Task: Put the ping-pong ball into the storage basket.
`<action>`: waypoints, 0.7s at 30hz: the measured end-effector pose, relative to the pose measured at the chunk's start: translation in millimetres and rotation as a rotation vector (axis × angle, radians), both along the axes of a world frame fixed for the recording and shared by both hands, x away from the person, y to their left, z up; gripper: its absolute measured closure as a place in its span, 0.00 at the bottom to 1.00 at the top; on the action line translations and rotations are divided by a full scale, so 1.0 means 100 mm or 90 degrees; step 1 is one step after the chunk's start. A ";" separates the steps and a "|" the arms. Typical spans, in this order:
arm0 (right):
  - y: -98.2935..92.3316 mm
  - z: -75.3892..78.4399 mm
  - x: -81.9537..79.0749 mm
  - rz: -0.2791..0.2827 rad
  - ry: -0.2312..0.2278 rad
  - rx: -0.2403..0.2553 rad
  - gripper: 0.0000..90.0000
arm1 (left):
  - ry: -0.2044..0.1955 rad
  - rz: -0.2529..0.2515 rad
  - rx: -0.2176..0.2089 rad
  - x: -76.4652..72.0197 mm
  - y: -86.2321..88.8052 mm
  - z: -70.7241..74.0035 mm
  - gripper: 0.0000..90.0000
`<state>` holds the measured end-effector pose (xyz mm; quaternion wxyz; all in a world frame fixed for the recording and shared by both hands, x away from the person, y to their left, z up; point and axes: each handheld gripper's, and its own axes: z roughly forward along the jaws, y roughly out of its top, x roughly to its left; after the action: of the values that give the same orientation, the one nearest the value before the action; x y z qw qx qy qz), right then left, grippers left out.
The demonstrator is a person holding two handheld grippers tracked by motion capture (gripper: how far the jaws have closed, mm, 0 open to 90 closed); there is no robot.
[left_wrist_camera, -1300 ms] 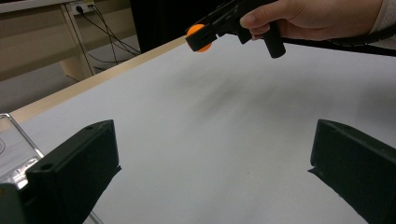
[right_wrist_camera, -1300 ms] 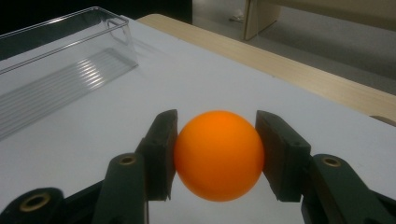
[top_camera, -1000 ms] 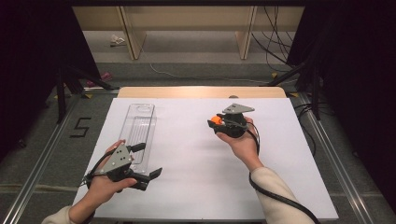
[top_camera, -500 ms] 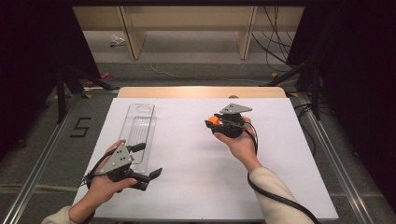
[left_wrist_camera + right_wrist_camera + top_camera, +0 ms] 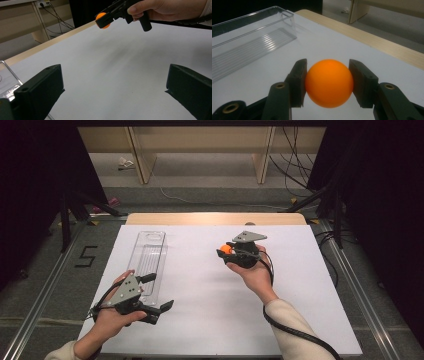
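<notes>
**A:** How is the surface, and the room around it?

**B:** A white sheet (image 5: pixel 210 285) covers the table (image 5: pixel 215 218); a strip of pale wood shows at the 12 o'clock edge; behind it stands a light wooden shelf unit (image 5: pixel 200 150) on a grey floor, with cables (image 5: pixel 295 155) at 1 o'clock; the sides of the room are dark; a mark "5" (image 5: pixel 86 256) is on the floor at 9 o'clock.

**A:** And containers?

**B:** One clear plastic tray (image 5: pixel 148 262), long and narrow, lies at about 10 o'clock on the sheet; I see nothing inside it; its ribbed bottom shows through in the right gripper view (image 5: pixel 249 45).

**A:** Where is the ball?

**B:** The orange ball (image 5: pixel 329 83) is clenched between the two jaws of the right gripper (image 5: pixel 229 253), held above the sheet a little toward 1 o'clock from the centre; the ball touches both pads.

**A:** And the other claw?

**B:** The left gripper (image 5: pixel 159 292) is at 7 o'clock, just beside the near end of the tray; its jaws are released, wide apart, with only white sheet between them.
</notes>
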<state>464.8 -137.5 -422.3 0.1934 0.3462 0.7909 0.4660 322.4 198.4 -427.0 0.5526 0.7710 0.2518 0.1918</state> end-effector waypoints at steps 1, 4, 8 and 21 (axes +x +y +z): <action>0.00 0.00 0.00 0.001 0.000 -0.001 0.57 | 0.000 0.000 0.000 0.00 0.00 0.00 0.01; 0.02 0.00 0.00 0.004 0.000 0.000 0.57 | -0.002 0.001 0.001 0.00 0.00 0.00 0.01; 0.04 0.00 -0.01 0.006 0.000 -0.001 0.57 | 0.000 0.001 0.000 0.00 0.00 0.00 0.01; 0.12 0.02 -0.03 0.020 -0.002 0.000 0.57 | -0.001 0.000 0.000 0.00 0.00 0.00 0.01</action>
<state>461.8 -125.2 -420.2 0.1870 0.3331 0.7960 0.4696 322.5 198.6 -427.0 0.5527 0.7708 0.2517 0.1925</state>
